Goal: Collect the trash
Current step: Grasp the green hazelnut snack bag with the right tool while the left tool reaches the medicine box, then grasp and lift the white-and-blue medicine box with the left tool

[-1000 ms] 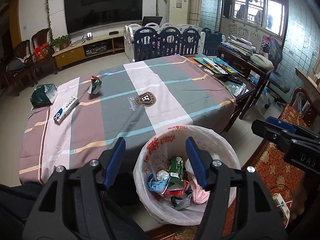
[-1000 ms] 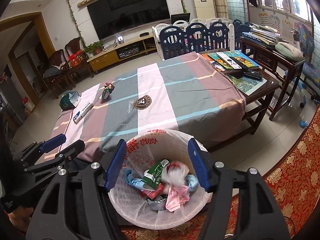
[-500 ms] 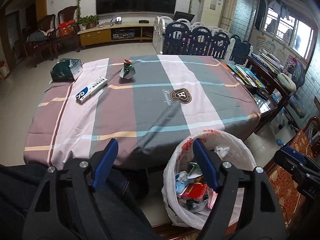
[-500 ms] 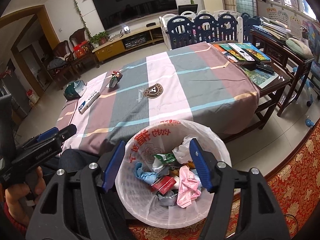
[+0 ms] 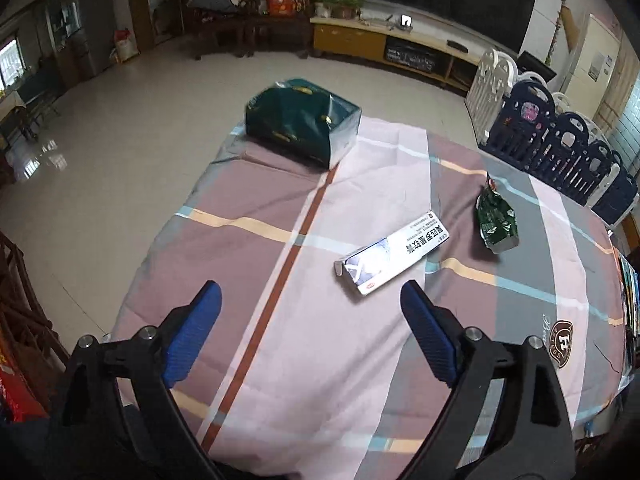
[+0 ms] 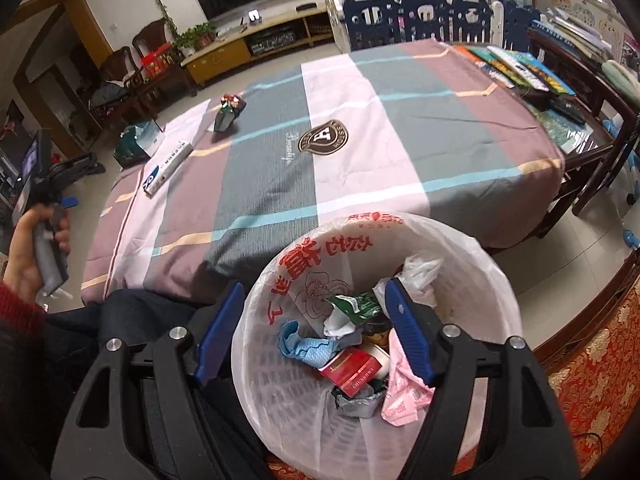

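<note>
Covering the table, the striped tablecloth (image 5: 320, 360) is my landmark for everything else. Off its near edge, down on the floor side, stands the white bin with its printed plastic liner (image 6: 472, 264), and inside it lie a red carton, a blue scrap, a green wrapper and pink plastic, all loose in a heap. At the cloth's far left corner sits the dark green box (image 5: 300, 120), partly over the edge of the cloth. Nearer to me than that, on a pale pink stripe, lies the long white and blue ointment carton (image 5: 394, 258), flat and at a slant. Just beside it towards the middle of the cloth is the crumpled green snack bag (image 5: 496, 220), apart from the carton. My left gripper (image 5: 311, 294) hangs over the near left part of the cloth, its jaws just widened to a broad gap and holding nothing; the carton lies beyond the tips. My right gripper (image 6: 314, 290) is over the bin, jaws parted a little more just now, straddling the liner's rim and gripping nothing.
</note>
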Demonstrator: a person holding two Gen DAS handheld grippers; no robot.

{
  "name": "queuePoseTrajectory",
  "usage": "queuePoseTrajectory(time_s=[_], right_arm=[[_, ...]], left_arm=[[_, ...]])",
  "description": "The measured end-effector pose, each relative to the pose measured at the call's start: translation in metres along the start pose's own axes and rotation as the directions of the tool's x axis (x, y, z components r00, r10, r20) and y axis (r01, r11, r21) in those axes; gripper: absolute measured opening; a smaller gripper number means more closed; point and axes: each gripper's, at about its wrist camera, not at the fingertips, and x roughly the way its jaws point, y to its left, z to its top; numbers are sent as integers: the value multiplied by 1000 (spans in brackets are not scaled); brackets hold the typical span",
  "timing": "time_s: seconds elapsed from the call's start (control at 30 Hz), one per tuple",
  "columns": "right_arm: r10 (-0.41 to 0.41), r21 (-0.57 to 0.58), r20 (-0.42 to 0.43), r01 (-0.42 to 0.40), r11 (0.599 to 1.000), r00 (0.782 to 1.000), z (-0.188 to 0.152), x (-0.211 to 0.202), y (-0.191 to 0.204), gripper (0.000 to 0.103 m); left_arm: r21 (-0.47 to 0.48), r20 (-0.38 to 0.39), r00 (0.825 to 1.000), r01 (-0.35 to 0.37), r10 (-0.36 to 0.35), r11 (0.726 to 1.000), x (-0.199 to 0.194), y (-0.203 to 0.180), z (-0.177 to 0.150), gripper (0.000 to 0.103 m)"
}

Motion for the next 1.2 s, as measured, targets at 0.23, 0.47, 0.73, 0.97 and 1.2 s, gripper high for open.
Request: queuePoseTrajectory(time_s=[0.23,0.47,0.73,0.97,1.2], right_arm=[[28,-20,-39,-29,999,999,51,46,29,72],[101,-61,10,-101,993,995,138,119,77,72],[19,-276,61,-1,961,998,244,241,175,79],[-42,-230,-91,20,973,995,269,331,192,41],[-47,-394,-79,13,919,996,231,292,191,18]], left_arm=[[424,-55,998,-6,32,905,97,-67,1,91],[447,-85,996,53,-17,893,115,-71,7,91],[407,-69,994,104,-82,908,104,-60,12,91],[334,-89,988,152,-129,930,119,-43,15,91],[263,-116,971,234,-211,936,122,-41,14,85]])
